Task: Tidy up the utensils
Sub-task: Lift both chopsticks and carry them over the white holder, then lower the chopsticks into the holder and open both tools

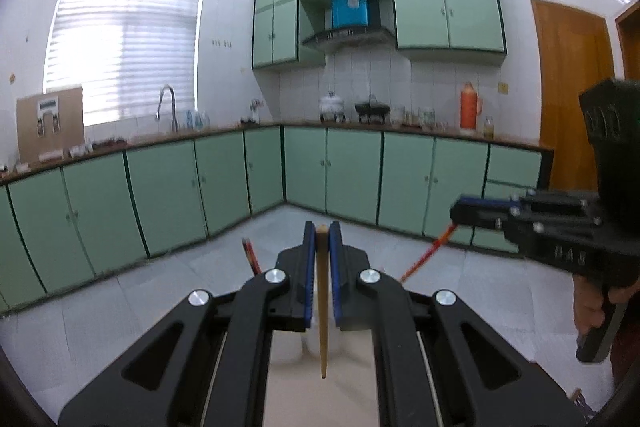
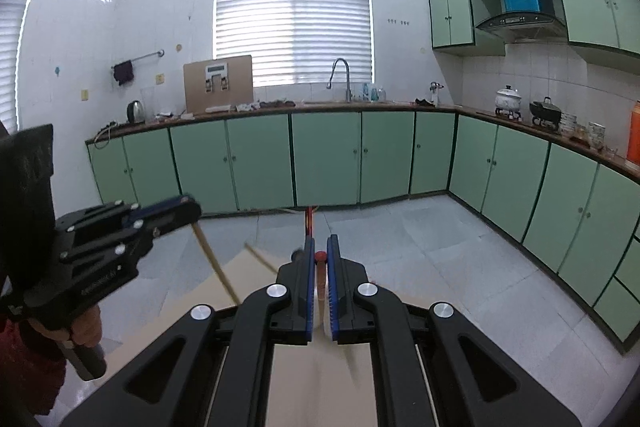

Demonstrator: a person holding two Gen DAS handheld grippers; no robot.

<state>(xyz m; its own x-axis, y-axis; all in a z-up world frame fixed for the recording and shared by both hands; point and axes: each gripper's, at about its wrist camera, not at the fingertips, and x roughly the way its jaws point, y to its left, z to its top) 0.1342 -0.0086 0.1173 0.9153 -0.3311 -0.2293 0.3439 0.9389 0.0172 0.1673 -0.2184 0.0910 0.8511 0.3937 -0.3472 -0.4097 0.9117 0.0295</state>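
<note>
My left gripper (image 1: 322, 231) is shut on a pale wooden chopstick (image 1: 322, 327) that hangs down between the blue pads, its tip over the beige table (image 1: 288, 395). In the right wrist view the same left gripper (image 2: 192, 213) is at the left, with the wooden chopstick (image 2: 216, 263) slanting below it. My right gripper (image 2: 320, 247) is shut on a red chopstick (image 2: 320, 258), seen end-on. From the left wrist view the right gripper (image 1: 460, 213) holds that red chopstick (image 1: 428, 253) slanting down to the left. Both grippers are raised above the table.
Another red stick (image 1: 250, 255) pokes up behind my left finger, and a loose wooden stick (image 2: 260, 259) lies over the table (image 2: 248, 279). White cups (image 1: 288, 343) stand below the jaws. Green cabinets (image 1: 224, 183) and a counter line the far walls across a tiled floor (image 2: 420, 259).
</note>
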